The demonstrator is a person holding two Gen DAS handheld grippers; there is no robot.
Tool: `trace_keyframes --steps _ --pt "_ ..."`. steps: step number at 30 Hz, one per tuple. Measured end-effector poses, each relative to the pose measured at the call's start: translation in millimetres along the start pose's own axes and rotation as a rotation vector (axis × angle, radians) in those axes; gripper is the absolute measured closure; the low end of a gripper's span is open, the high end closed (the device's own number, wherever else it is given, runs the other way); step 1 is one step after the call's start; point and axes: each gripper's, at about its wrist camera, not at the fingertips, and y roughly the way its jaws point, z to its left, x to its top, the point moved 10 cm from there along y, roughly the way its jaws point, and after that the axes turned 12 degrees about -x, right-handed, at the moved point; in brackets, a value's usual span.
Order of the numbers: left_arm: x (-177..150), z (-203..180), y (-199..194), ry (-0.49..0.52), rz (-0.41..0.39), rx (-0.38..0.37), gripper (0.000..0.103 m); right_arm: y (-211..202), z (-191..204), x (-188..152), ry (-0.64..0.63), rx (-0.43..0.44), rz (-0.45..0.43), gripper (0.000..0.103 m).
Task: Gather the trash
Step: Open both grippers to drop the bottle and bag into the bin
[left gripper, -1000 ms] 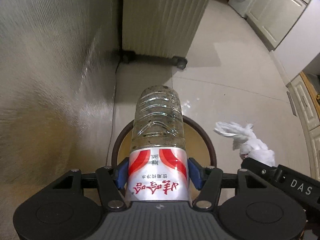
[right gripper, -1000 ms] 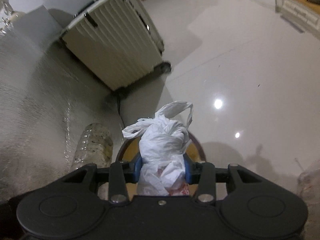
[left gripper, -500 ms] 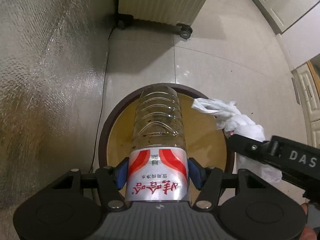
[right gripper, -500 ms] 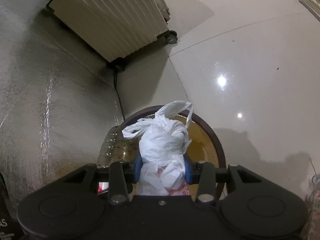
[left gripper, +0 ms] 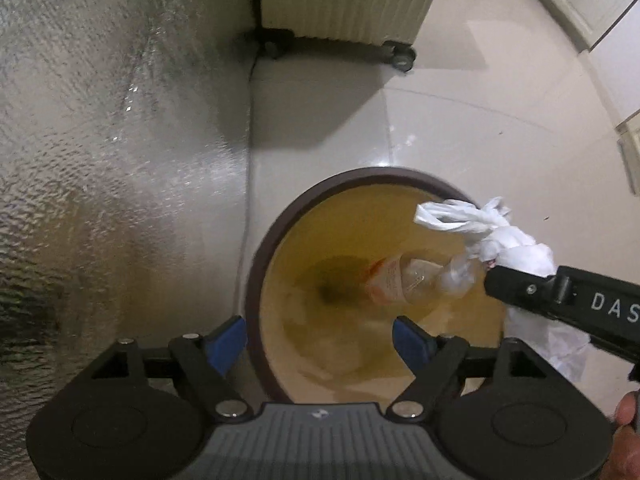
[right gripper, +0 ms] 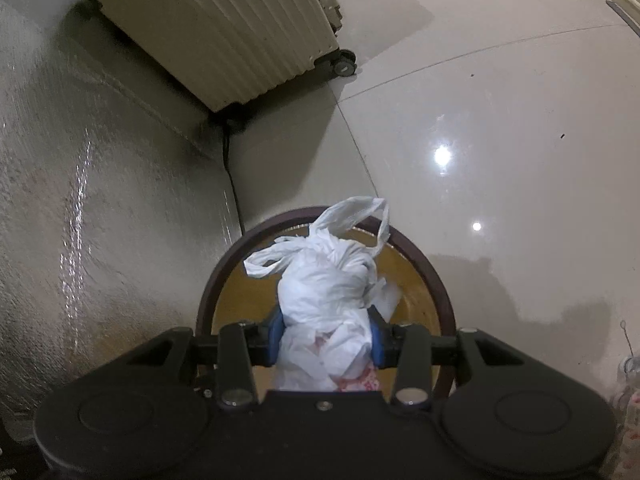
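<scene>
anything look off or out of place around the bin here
Nothing stands out. The plastic bottle lies inside the bin, and the white bag sits between the right gripper pads above it.

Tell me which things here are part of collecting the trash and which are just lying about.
Part of the job:
- plastic bottle, lying inside the bin
- white bag, between the right gripper pads, over the bin
- left gripper, jaws opening, empty

Lying about:
- ribbed suitcase
- black cable
</scene>
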Motion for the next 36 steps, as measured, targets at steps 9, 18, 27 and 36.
trace_keyframes --steps 9,18,27,36 --pt "-4.8 9.6 5.5 0.001 0.034 0.041 0.020 5.1 -5.8 -8.0 -0.023 -0.039 0.017 0.035" --pt "-15.2 12.4 -2.3 -0.001 0.052 0.058 0.016 10.0 -16.0 -20.1 -0.089 -0.100 0.066 0.030" --pt "-29.1 18.3 -16.0 -0.060 0.062 0.055 0.008 0.7 -26.2 -25.5 -0.150 -0.129 0.059 0.007" --pt "-36.4 15.2 -34.4 -0.048 0.045 0.065 0.000 -8.7 -48.3 -27.0 -0.154 -0.198 0.013 0.000"
